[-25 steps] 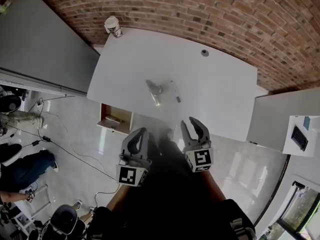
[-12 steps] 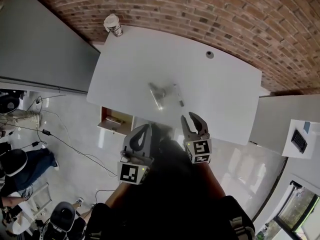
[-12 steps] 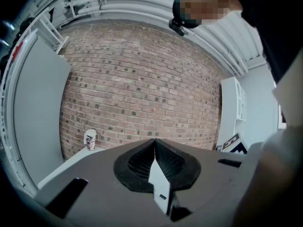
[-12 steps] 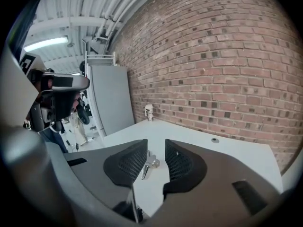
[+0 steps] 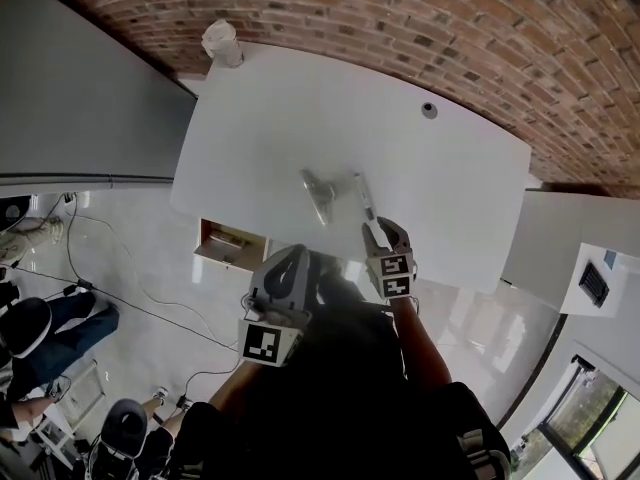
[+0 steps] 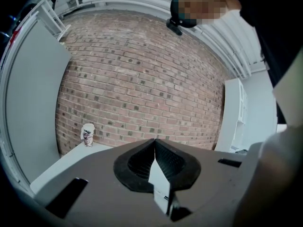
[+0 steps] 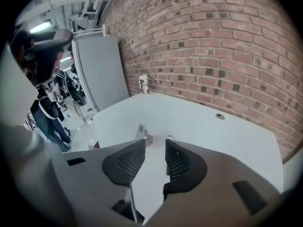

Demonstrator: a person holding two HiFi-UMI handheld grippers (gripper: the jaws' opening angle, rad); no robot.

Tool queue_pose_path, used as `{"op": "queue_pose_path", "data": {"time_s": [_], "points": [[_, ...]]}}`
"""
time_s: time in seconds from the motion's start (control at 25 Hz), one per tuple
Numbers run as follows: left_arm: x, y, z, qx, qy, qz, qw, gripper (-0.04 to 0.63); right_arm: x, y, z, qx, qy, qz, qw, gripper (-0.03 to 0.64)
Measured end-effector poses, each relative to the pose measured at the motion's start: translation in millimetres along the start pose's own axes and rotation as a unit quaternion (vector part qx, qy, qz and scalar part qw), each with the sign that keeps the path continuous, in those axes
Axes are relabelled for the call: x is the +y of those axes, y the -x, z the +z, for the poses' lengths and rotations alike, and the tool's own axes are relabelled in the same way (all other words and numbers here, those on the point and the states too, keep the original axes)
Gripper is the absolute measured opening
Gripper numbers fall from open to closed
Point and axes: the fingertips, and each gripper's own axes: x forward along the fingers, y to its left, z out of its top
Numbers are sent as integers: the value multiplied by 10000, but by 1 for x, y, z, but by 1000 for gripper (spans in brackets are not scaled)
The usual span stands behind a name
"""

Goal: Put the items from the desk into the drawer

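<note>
The right hand-held gripper (image 7: 155, 143) is hovering over the worktop (image 5: 440, 178), its jaws just opening fairly wide, nothing between them. The left hand-held gripper (image 6: 155, 141) is hanging closed, empty.

Found no readable text, brand, number or sign anywhere. Saw only black-and-white square markers, patterns rather than letters, on the cubes of the left gripper (image 5: 292, 258) and the right gripper (image 5: 385, 228). Noted dark print on the paper cup (image 5: 221, 43), too small and blurred to read in the head view and both gripper views.
</note>
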Motion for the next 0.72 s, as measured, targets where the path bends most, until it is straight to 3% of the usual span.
{"op": "queue_pose_path", "data": {"time_s": [0.44,0.72], "points": [[33,-26,-7,207,151,64,9997,5,-36,-90,-78,1445,-198,-46,9893,130],[53,-34,-9,311,230,121,9992,5,-41,-113,-100,1912,-288,-87,9811,132]]}}
